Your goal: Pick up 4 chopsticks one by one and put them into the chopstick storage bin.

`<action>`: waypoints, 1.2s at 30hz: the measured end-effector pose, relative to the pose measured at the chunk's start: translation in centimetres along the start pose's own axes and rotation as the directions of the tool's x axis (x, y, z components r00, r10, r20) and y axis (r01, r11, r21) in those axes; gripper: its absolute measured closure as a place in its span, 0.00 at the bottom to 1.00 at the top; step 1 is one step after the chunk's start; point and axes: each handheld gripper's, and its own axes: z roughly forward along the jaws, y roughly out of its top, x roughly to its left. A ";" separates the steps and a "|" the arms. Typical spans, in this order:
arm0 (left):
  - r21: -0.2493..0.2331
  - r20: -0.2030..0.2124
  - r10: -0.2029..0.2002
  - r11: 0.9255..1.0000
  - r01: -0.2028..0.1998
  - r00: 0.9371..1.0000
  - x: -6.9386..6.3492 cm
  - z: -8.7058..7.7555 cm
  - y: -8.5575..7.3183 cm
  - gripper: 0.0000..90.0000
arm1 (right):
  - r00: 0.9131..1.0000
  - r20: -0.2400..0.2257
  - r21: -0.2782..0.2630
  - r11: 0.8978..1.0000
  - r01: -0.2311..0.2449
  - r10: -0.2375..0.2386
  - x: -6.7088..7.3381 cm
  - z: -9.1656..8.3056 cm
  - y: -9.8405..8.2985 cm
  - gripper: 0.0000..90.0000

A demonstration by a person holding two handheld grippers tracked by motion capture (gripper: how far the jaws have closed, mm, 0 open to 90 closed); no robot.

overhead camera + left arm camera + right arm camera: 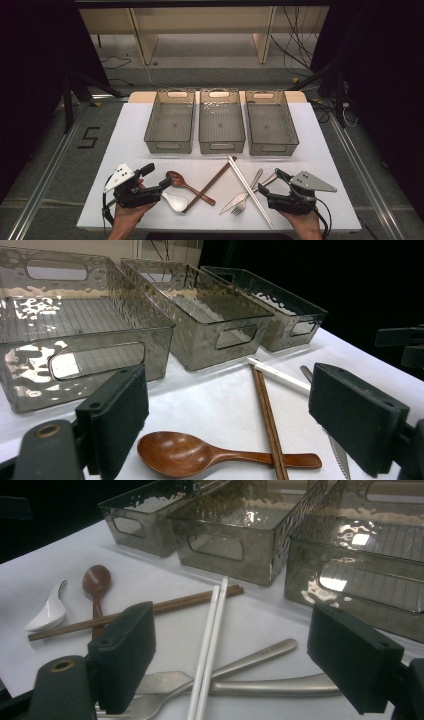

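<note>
Three clear bins (pixel 221 125) stand empty in a row on the tabletop (pixel 310 150); left tongs (pixel 162 187) and right tongs (pixel 263 192) gape, released.

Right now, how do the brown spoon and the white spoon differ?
The brown spoon looks like dark wood with a long, straight handle; the white spoon is glossy, with a short curved handle. The brown spoon lies under the brown chopsticks, which cross its handle; the white spoon lies beside them, and whether it touches them is unclear. The white spoon sits nearer the table's front edge. Both lie bowl up, close to the open left gripper.
</note>
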 end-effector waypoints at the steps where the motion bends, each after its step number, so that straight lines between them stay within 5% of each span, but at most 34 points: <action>1: 0.001 0.000 0.001 1.000 -0.001 1.000 0.0 0.0 0.0 0.17 | 1.000 -0.002 0.005 1.000 -0.002 0.003 0.0 0.0 0.0 0.23; 10: 0.000 -0.003 0.003 1.000 -0.003 1.000 0.0 0.1 0.0 0.17 | 1.000 0.004 0.053 0.999 0.004 -0.004 0.1 0.4 0.5 0.25; 18: 0.002 -0.004 0.003 1.000 -0.003 1.000 0.0 0.1 0.0 0.17 | 0.999 0.007 0.156 0.987 0.030 -0.032 0.1 1.2 2.0 0.28; 25: 0.003 -0.005 0.003 1.000 -0.003 1.000 0.0 0.1 0.0 0.17 | 0.997 -0.003 0.295 0.953 0.073 -0.076 -0.1 2.7 3.8 0.31; 36: 0.003 -0.005 0.005 1.000 -0.005 1.000 0.1 0.1 0.0 0.17 | 0.996 0.003 0.402 0.912 0.078 -0.086 -0.3 5.2 5.4 0.35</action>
